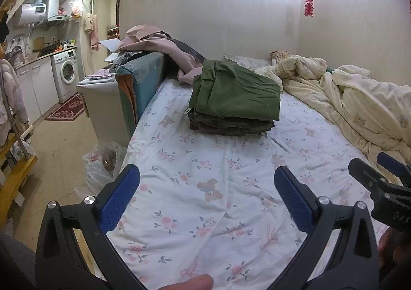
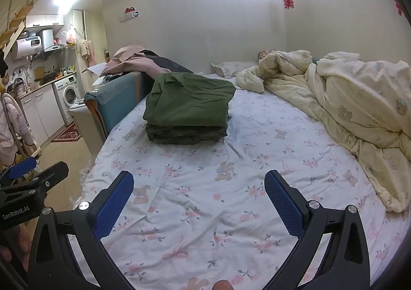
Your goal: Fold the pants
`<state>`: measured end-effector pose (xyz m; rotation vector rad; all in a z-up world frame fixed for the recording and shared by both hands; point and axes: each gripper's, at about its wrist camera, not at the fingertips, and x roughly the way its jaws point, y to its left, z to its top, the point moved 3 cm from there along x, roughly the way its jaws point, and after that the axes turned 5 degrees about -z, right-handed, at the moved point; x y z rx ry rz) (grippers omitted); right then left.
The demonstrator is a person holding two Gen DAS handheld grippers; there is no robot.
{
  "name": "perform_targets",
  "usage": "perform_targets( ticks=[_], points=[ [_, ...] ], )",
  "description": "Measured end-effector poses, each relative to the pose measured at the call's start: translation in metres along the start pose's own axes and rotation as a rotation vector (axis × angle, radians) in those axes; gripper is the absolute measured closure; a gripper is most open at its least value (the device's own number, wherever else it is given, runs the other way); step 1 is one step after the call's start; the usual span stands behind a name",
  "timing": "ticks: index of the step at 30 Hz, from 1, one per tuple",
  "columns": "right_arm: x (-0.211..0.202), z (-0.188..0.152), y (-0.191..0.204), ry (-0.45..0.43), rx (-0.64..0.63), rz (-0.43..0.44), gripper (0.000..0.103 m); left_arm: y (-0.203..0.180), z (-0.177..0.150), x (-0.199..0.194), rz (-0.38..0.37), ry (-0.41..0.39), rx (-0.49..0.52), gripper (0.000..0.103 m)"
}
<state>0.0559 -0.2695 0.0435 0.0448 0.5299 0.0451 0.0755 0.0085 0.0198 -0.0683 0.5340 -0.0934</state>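
Centre frame, folded green pants (image 1: pixel 235 96) sit stacked on the floral bed (image 1: pixel 195 187). Left gripper (image 1: pixel 206 182) and right gripper (image 2: pixel 199 184) hover spread wide, holding nothing. A cream duvet (image 2: pixel 359 110) lies bunched at right.

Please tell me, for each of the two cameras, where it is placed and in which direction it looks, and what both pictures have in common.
Left wrist: sits on the left gripper, open, above the floral sheet, facing the green folded pants; the right gripper shows at its right edge.
Right wrist: sits on the right gripper, open, facing the same pants; the left gripper shows at its left edge.
Shared: the pants, sheet, cream duvet, washing machine.
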Motion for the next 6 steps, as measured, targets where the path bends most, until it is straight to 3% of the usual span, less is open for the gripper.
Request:
perform_targets(
  ticks=[6],
  points=[
    [-0.0009, 0.0001, 0.0013, -0.001, -0.001, 0.0, 0.0, -0.0018, -0.0012, 0.0, -0.019, -0.001, -0.004, 0.0]
  ],
)
